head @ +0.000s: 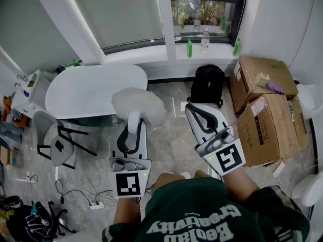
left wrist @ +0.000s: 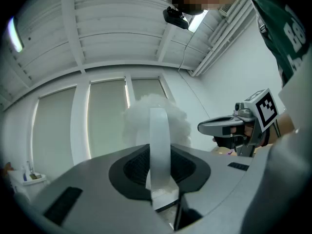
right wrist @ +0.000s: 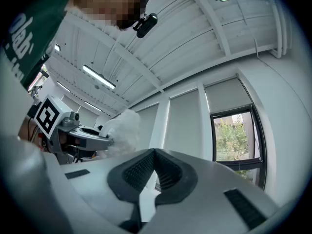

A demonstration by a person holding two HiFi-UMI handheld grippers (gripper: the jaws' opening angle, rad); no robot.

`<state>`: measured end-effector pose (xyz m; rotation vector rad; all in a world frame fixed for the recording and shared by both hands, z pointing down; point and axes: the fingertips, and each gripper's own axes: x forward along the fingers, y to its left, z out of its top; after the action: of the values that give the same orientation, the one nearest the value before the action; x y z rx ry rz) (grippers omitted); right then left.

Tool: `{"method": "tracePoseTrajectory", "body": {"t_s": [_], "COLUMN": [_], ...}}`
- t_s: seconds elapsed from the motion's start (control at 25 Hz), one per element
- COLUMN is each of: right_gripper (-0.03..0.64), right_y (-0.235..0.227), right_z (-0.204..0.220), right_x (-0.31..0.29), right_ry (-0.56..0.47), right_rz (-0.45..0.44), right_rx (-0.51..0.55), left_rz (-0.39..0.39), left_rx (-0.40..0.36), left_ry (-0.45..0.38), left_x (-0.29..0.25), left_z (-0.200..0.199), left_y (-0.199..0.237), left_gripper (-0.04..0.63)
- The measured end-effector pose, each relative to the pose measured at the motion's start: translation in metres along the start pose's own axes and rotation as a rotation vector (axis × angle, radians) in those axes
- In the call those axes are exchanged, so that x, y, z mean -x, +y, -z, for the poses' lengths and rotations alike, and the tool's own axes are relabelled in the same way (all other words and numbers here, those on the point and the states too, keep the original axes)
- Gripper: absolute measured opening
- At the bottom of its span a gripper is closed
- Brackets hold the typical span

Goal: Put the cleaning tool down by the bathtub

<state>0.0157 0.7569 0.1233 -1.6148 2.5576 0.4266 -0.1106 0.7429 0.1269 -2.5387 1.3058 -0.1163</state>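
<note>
Clamping duster [left wrist: 137, 123] handle: L tongs [left wrist: 158, 168]; bathtub [head: 91, 91] only in head view.

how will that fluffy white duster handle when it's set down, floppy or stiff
Probably very light: the duster is mostly fluff on a thin handle. The handle looks stiff, standing straight in the left gripper. The soft fluff likely squashes on contact, so it shouldn't roll.

The floor [head: 170, 144] bears bathtub [head: 91, 92], backpack [head: 207, 84], cardboard boxes [head: 267, 127].
</note>
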Motion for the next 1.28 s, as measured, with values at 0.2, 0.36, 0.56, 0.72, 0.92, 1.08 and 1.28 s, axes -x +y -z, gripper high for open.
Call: {"method": "tracePoseTrajectory", "body": {"t_s": [0.2,0.36,0.56,0.72,0.92,1.08,1.28], "right_gripper": [0.017,0.017,0.017,0.017,0.017,0.017,0.017], "right_y": [0.001,0.002,-0.003,-0.006,-0.014,-0.022,-0.034], "right_z": [0.002,0.001,-0.005,-0.014,-0.019,-0.025,-0.015], "right_x": [-0.001,-0.002,0.000,-0.001,0.008,0.012,0.006], "right_ry": [0.008,0.005,-0.020,-0.033,-0.036,-0.087,-0.076], "right_rz": [-0.006,-0.016,-0.005,0.001,0.019,0.007,0.023], "right_rx": [0.001,0.007,-0.017,-0.018,-0.021,-0.015,-0.034], "left_rz": [0.002,-0.003,-0.016,-0.023,-0.026,-0.015,-0.014], "left_rx": [-0.003,-0.017,-0.056,-0.102,-0.079,-0.061,-0.057], "left_ry": [0.005,0.011,-0.005,-0.113,-0.142,-0.102,-0.074], "left_x": [0.000,-0.001,-0.005,-0.023,-0.023,-0.022,-0.030], "left_z": [0.001,-0.001,-0.023,-0.070,-0.076,-0.059,-0.043], "left_y": [-0.002,-0.001,0.012,0.033,0.026,0.020,0.021], "left_gripper": [0.092,0.092,0.092,0.092,0.092,0.092,0.092]}}
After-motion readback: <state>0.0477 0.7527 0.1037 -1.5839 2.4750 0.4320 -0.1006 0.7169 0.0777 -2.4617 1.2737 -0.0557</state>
